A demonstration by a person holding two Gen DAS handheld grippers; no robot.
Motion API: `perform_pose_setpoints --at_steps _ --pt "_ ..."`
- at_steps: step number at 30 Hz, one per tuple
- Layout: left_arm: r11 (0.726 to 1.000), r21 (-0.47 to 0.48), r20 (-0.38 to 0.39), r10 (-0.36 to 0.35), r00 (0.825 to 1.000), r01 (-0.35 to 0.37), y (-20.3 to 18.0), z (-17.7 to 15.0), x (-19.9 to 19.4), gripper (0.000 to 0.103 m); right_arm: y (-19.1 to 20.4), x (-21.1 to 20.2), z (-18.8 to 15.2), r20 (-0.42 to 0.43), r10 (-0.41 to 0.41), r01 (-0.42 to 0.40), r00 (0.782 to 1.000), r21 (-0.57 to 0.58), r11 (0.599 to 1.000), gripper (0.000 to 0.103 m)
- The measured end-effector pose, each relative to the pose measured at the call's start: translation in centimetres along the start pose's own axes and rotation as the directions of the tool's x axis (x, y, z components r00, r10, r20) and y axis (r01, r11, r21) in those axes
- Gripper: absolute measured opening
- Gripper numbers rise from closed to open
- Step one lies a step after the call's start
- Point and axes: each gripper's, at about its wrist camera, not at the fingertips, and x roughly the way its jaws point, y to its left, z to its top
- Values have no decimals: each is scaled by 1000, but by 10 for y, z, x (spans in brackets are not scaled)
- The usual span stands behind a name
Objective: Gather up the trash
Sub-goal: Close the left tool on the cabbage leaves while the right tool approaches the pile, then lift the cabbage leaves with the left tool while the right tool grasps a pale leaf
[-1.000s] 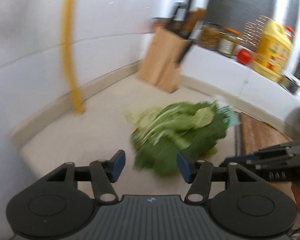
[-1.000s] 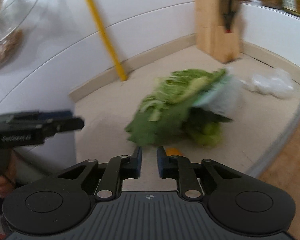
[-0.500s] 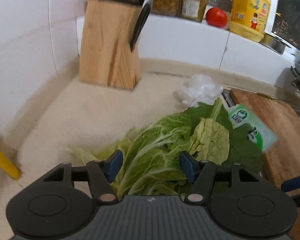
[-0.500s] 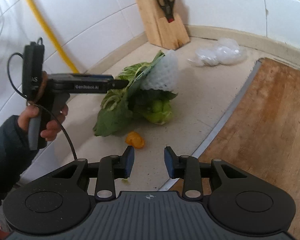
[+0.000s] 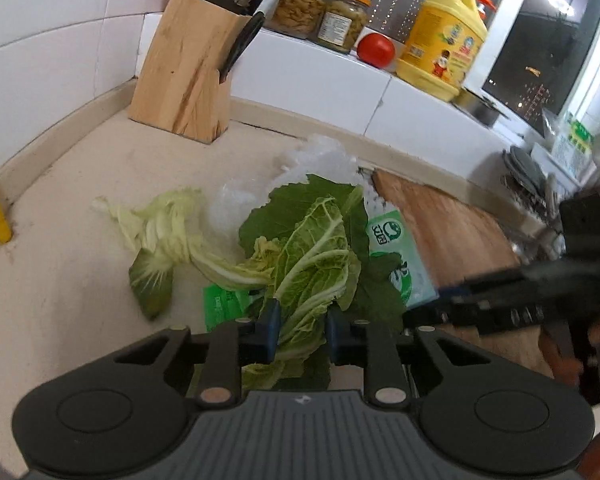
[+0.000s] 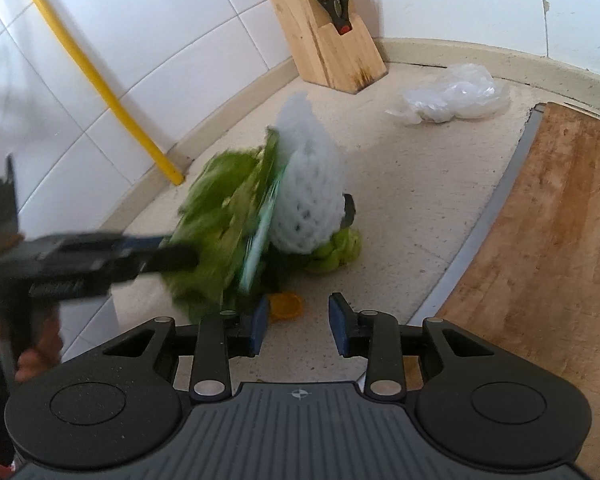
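left gripper [image 5: 300, 330] jaws closing on the cabbage leaves [image 5: 316, 256] heaped mid-worktop [image 5: 60, 280]. right gripper [image 6: 296, 322] part open, empty, over the orange peel [image 6: 286, 304]. foam net [image 6: 308, 196], green wrapper [image 5: 396, 256], plastic bag [image 6: 448, 96] still loose. early stage, nothing binned.

The wall [image 6: 148, 40] had big white tiles, and a yellow pipe [image 6: 100, 80] ran down it. The counter [image 5: 72, 216] was pale and speckled. A dark window [image 5: 548, 40] showed small lights outside.
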Motion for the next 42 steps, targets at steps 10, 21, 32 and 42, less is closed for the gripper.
perform_pose_setpoints --at_steps 10,21,32,42 --pt "984 105 52 136 989 -140 -12 2 8 48 4 -1 -3 5 7 -7 1000 -12 1000 61" --pt "982 -19 -22 189 982 -189 29 -1 33 50 -6 -4 -9 26 46 -47 999 48 998 67" --pt "979 -88 -58 182 982 -187 28 2 44 12 0 -1 -17 18 92 -93 996 81 992 67" --pt "963 -268 132 70 989 -32 17 -9 -54 8 -6 -7 -19 41 87 -91 995 116 989 64"
